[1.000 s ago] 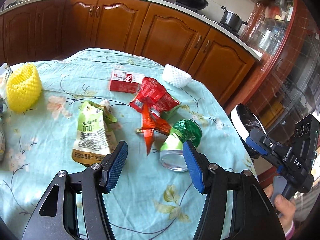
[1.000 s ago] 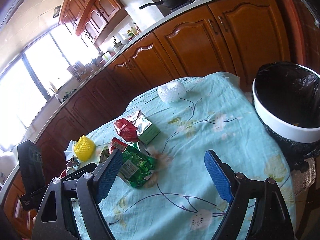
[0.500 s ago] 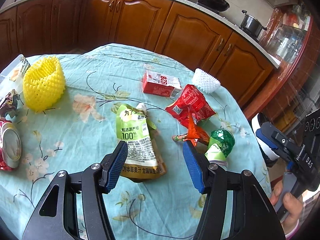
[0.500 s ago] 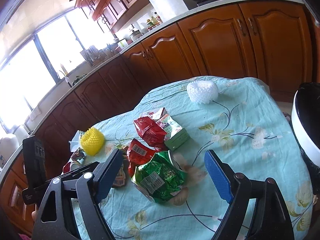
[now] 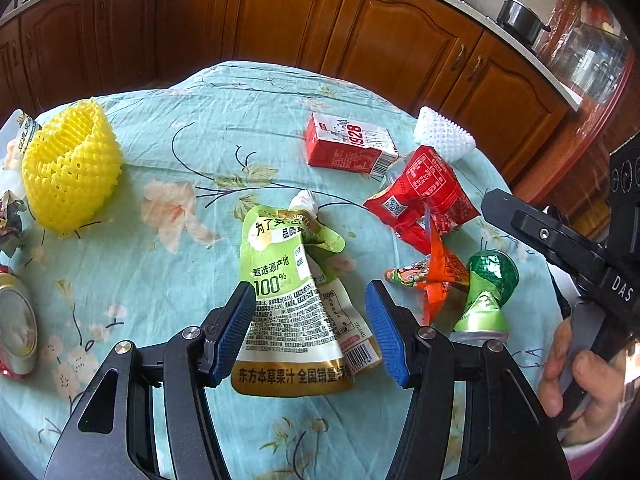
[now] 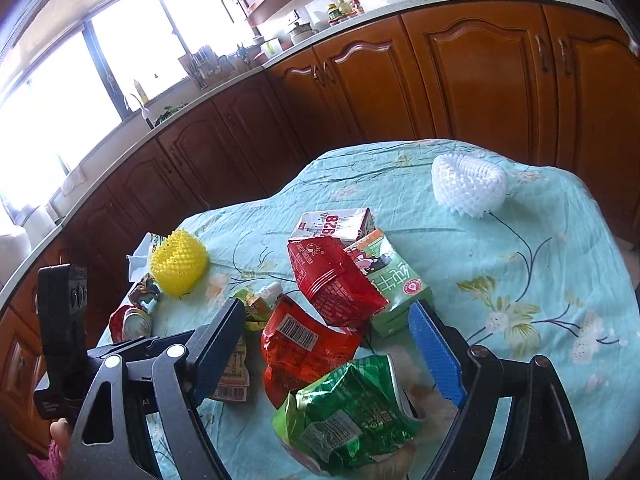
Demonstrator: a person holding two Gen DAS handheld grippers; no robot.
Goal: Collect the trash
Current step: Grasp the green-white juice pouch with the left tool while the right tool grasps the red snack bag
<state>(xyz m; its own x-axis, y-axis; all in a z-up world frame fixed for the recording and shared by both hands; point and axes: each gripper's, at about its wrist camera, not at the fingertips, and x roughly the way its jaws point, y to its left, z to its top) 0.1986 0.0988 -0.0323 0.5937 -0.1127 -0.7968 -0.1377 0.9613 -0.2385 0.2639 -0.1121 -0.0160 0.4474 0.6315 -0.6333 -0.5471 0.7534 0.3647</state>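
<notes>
A green juice pouch (image 5: 296,300) lies flat on the floral tablecloth (image 5: 224,128). My left gripper (image 5: 310,332) hovers over it, open, with the pouch showing between the blue pads and neither pad touching it. My right gripper (image 6: 328,348) is open wide over a pile: a crumpled red wrapper (image 6: 304,352), a crushed green can (image 6: 352,412), a red bag (image 6: 332,280) and a green milk carton (image 6: 392,284). Nothing is gripped. The juice pouch (image 6: 248,308) is partly hidden behind the right gripper's left finger.
A red and white carton (image 5: 348,148), a white foam net (image 5: 444,136), a yellow foam net (image 5: 68,168) and a crushed red can (image 5: 16,320) also lie on the table. Wooden cabinets (image 6: 480,80) stand behind it. A hand (image 5: 576,380) holds the right gripper's handle.
The left gripper moved left and lower, from over the green can to over the juice pouch. The right view swung left; the black-lined bin left the frame and the trash pile came between its fingers.
</notes>
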